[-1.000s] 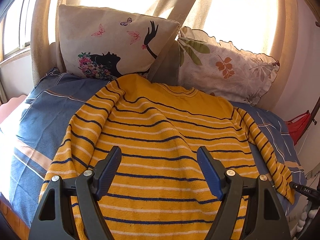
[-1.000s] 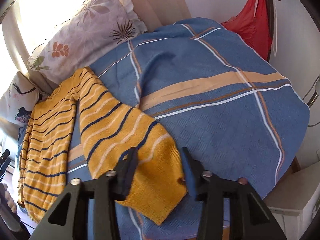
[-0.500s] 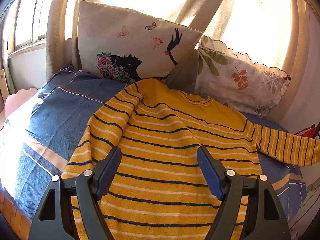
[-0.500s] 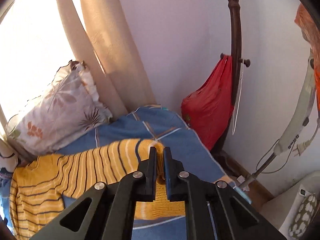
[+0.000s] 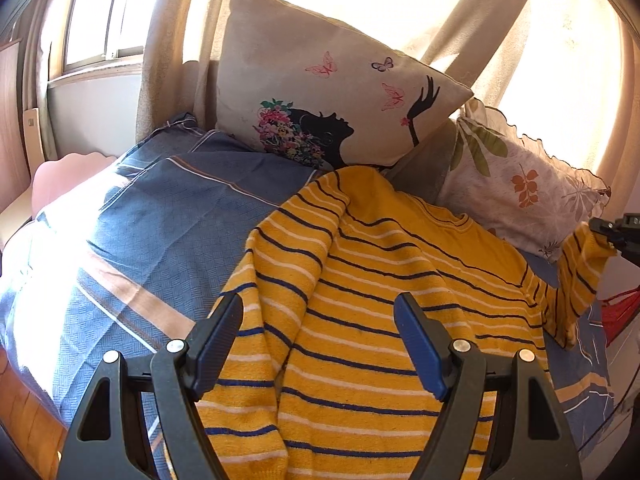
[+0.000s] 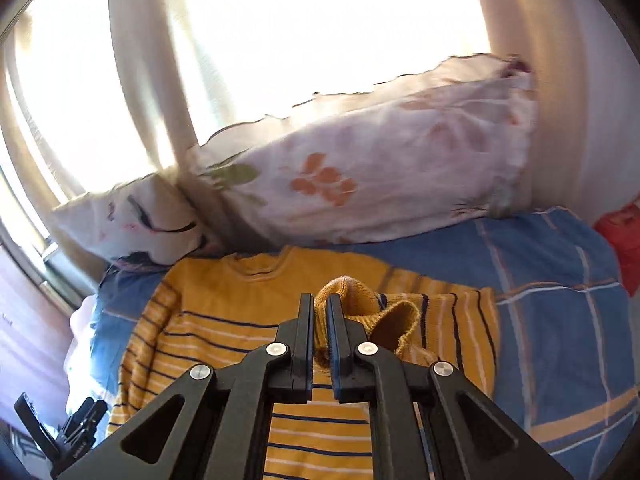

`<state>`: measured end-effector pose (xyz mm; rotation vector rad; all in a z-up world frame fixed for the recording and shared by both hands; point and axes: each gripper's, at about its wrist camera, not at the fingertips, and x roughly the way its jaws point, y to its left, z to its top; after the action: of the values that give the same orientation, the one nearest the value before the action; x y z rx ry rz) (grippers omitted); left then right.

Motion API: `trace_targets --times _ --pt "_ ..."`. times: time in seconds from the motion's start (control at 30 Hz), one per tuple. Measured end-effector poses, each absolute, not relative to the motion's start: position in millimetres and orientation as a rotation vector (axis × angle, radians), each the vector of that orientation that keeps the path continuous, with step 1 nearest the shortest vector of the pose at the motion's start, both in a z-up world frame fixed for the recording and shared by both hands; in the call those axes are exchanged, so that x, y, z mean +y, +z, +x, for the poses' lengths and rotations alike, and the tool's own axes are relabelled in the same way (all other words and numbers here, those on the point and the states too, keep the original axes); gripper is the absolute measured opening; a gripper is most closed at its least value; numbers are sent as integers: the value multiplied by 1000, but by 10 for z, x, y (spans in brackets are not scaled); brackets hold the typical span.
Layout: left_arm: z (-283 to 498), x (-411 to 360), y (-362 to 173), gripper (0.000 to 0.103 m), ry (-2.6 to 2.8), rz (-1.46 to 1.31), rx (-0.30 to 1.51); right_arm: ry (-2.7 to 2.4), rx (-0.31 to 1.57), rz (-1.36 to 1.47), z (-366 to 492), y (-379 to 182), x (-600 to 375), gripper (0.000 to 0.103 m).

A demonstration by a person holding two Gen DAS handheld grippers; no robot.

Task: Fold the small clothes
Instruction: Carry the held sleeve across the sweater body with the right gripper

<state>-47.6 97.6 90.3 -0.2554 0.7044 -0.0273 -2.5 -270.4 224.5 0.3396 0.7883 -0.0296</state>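
Right wrist view: my right gripper pinches the soft yellow striped knit sweater by its floppy cuff; my left gripper gapes wide above it.

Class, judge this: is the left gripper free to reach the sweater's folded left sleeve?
Probably yes. The left gripper is open above the sleeve, with nothing between them.

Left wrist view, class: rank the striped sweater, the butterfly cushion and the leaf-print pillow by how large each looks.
1. striped sweater, largest, though it lies nearest the camera.
2. butterfly cushion.
3. leaf-print pillow, smallest, partly hidden behind the cushion and sweater, so its true size is unsure.
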Motion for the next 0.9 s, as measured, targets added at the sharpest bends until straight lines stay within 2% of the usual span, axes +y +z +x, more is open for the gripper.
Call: trace_targets --times 0.4,0.57,0.7,0.73,0.87,0.9 --pt "-501 1631 737 77 105 -316 723 235 967 328 1397 1334 -712 5" --pt "-475 1713 662 77 113 -321 742 319 1114 356 1701 707 -351 8" --pt "-453 1762 620 77 119 -327 747 523 1155 537 1685 555 -390 8" --pt "-441 1769 609 77 119 -330 750 537 1125 550 1639 622 -439 11" --pt "-396 1752 559 77 110 -330 763 478 1009 418 1374 1008 -613 43" --pt "-382 1747 540 77 107 -333 768 451 997 335 1296 1070 -589 45"
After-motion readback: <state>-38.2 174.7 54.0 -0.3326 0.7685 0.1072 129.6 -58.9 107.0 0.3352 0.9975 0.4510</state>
